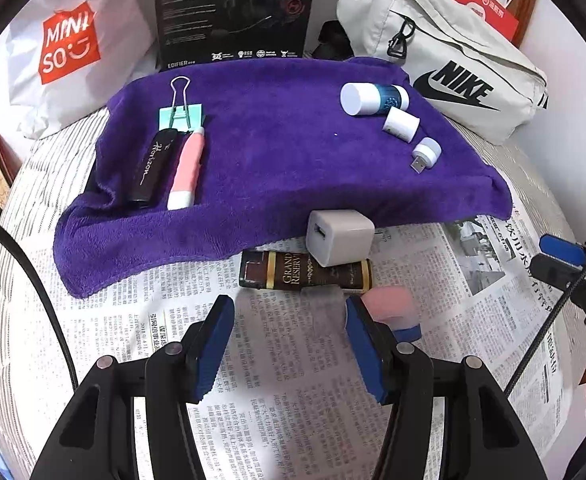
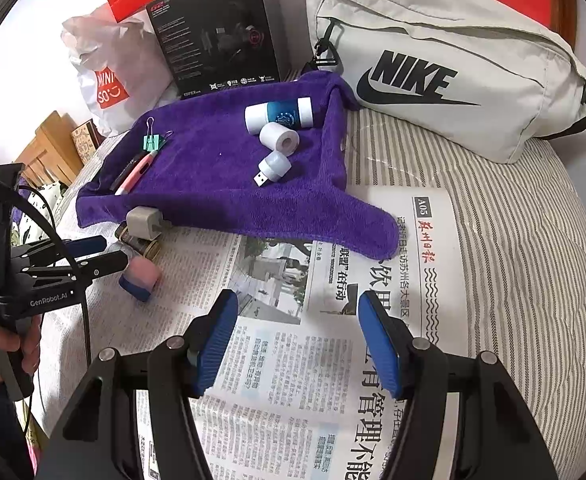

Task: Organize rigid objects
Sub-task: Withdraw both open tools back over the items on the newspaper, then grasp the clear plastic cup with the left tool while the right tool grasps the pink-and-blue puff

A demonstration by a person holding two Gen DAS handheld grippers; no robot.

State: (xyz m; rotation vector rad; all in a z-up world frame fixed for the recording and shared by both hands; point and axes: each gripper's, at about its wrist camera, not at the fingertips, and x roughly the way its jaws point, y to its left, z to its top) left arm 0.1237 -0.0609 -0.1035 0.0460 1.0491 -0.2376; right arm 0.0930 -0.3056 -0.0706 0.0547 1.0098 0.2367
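A white charger cube (image 1: 339, 236) (image 2: 143, 222) rests on a brown "Grand Reserve" bar (image 1: 285, 276) (image 2: 149, 249) at the purple towel's (image 1: 273, 140) (image 2: 221, 196) front edge. A pink eraser with a blue base (image 1: 391, 308) (image 2: 141, 276) lies just outside my left gripper's (image 1: 289, 316) (image 2: 115, 251) right finger. That gripper is open and empty, close in front of the bar. On the towel lie a binder clip (image 1: 181, 114), a black stick (image 1: 153, 168), a pink pen (image 1: 189, 168), a white-blue bottle (image 1: 373, 98), a white cylinder (image 1: 401, 124) and a USB lamp (image 1: 427, 152). My right gripper (image 2: 299, 308) (image 1: 565, 256) hangs open over the newspaper.
Newspaper (image 2: 293, 360) covers striped bedding (image 2: 513, 240). Behind the towel stand a Nike bag (image 1: 453, 60) (image 2: 433, 68), a black headset box (image 1: 233, 12) and a Miniso bag (image 1: 73, 40). A hand (image 2: 9, 344) holds the left gripper's handle.
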